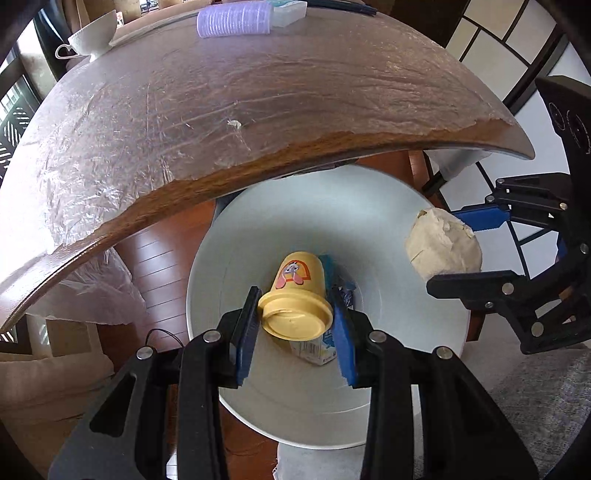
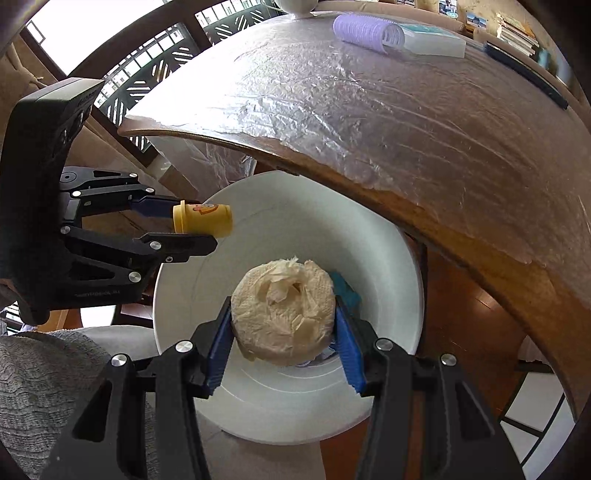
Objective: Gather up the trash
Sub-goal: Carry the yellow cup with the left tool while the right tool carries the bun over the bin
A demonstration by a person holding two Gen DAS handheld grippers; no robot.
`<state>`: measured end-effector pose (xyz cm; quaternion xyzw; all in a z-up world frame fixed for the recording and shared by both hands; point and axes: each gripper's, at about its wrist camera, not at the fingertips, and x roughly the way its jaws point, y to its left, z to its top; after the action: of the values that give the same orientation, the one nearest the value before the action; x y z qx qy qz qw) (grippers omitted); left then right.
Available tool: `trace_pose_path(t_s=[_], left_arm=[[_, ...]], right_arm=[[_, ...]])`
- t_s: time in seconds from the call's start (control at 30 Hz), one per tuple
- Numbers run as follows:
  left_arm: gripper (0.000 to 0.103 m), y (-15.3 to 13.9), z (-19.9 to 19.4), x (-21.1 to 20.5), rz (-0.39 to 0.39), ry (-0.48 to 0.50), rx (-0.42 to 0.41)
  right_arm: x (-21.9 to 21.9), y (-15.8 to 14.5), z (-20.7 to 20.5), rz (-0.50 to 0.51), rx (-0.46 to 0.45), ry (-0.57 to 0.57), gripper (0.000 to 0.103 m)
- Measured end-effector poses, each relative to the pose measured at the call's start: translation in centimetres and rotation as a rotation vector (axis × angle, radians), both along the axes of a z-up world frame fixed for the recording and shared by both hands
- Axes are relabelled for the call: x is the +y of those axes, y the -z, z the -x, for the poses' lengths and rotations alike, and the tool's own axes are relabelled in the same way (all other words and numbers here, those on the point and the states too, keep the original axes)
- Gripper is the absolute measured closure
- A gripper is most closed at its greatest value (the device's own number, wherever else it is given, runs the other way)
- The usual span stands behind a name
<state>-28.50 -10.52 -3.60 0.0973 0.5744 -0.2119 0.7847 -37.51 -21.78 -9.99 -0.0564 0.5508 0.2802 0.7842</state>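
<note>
**Both grippers loaded over the white bin**

Two grippers, each holding one piece of trash, both above one white bin (image 1: 207,295).

Left gripper (image 1: 295,314): jaws closed on one yellow cup (image 1: 295,295), lid end facing the camera, cartoon rabbit print on the side. Blue pads press both sides of the cup. In the right wrist view the same cup (image 2: 203,220) sticks out sideways from the left gripper (image 2: 201,225), at the bin's left rim (image 2: 166,280).

Right gripper (image 2: 282,317): jaws clamped on one wad of beige paper towel (image 2: 282,314), pads touching both sides. In the left wrist view that wad (image 1: 443,245) hangs at the bin's right edge, held in the right gripper (image 1: 458,251).

Already in the bin: one small carton (image 1: 314,350) with blue print, partly hidden under the cup, and one blue-green item (image 1: 328,266) behind it; can't tell what that is. The same blue-green thing (image 2: 347,290) peeks out beside the wad.

One wooden table (image 1: 332,147) above the bin, top covered in clear plastic film (image 1: 184,110). On it: one stack of purple cups (image 1: 232,18) lying on its side, one clear box (image 1: 291,11) beside it, one white teacup (image 1: 94,35) at the far edge. One small scrap (image 1: 233,124) sits on the film mid-table.
</note>
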Motion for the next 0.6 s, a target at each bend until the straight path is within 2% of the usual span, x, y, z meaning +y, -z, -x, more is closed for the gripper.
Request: trace_pose_path(t_s=[0.33,0.6], left_arm=[[0.064,2.7,0.3,-0.5,-0.050,0.014,0.028],[0.064,3.7,-0.1,-0.1,-0.069,0.013,0.044]], right_arm=[[1.2,1.4,-0.2,0.034,-0.008,0.000,0.053],[2.0,2.3,-0.4,0.048,0.006,-0.005,0.053]])
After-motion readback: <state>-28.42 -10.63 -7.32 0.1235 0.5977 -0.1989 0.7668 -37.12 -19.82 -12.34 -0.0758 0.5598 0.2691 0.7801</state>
